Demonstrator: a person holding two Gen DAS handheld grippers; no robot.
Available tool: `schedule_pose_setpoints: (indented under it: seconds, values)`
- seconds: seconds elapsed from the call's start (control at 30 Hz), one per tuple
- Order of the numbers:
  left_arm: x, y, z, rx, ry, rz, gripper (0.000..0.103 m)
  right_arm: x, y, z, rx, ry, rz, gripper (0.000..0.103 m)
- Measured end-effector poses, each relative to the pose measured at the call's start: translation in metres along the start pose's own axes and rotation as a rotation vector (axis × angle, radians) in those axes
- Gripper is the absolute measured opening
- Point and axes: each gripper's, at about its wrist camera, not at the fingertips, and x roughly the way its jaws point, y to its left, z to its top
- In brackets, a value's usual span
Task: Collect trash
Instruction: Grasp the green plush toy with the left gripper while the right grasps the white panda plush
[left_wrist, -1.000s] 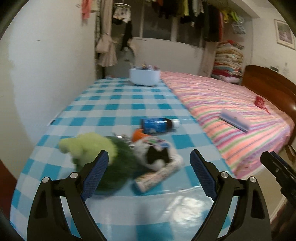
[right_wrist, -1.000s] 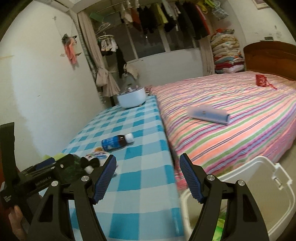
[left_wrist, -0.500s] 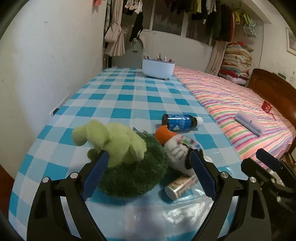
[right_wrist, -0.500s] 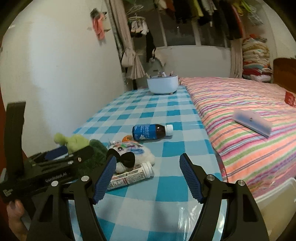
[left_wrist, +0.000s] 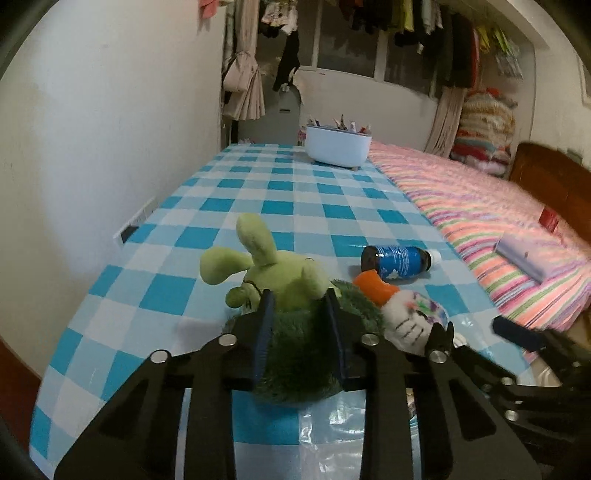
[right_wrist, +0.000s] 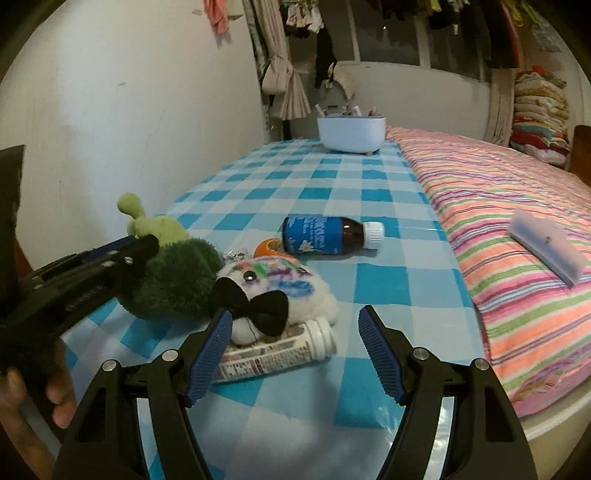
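A green plush toy (left_wrist: 284, 273) (right_wrist: 173, 273) lies on the blue checked tablecloth (right_wrist: 332, 177). My left gripper (left_wrist: 298, 299) (right_wrist: 142, 247) is closing on it, and its pads press into the dark green fur. Beside it lies a white plush (right_wrist: 273, 284) (left_wrist: 410, 317) with a black bow. A white bottle with a printed label (right_wrist: 280, 350) lies on its side, partly under that plush. My right gripper (right_wrist: 295, 321) hangs open just in front of this bottle, gripping nothing. Farther back lie a brown bottle with a blue label (right_wrist: 328, 234) (left_wrist: 397, 258) and an orange piece (right_wrist: 267, 247).
A white tub (right_wrist: 351, 133) full of small items stands at the table's far end. The bed with a striped cover (right_wrist: 517, 229) runs along the right edge, with a pale box (right_wrist: 546, 247) on it. A wall borders the left. A person's hand (right_wrist: 55, 391) holds the left gripper.
My left gripper moved forward over the green plush and its jaws came together on it. My right gripper swung left from the floor bin toward the table and dipped closer to the white bottle.
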Motion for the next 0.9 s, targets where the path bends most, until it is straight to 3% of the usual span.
schedule_pose_setpoints:
  seconds: [0.1,0.17,0.57,0.9]
  values:
    - [0.0,0.012,0.0,-0.036,0.003,-0.027,0.017,0.011,0.006,0.004,-0.009,0.016,0.028,0.069]
    - [-0.002,0.019,0.001,-0.054,0.003,-0.039,0.006,0.017,0.013,0.006,-0.036,0.026,0.024,0.069]
    - [-0.009,0.036,-0.002,-0.111,0.004,-0.121,0.003,0.044,0.032,0.012,-0.127,0.091,-0.022,0.069]
    - [-0.014,0.045,-0.003,-0.149,-0.008,-0.146,0.003,0.05,0.033,0.013,-0.139,0.107,-0.008,0.042]
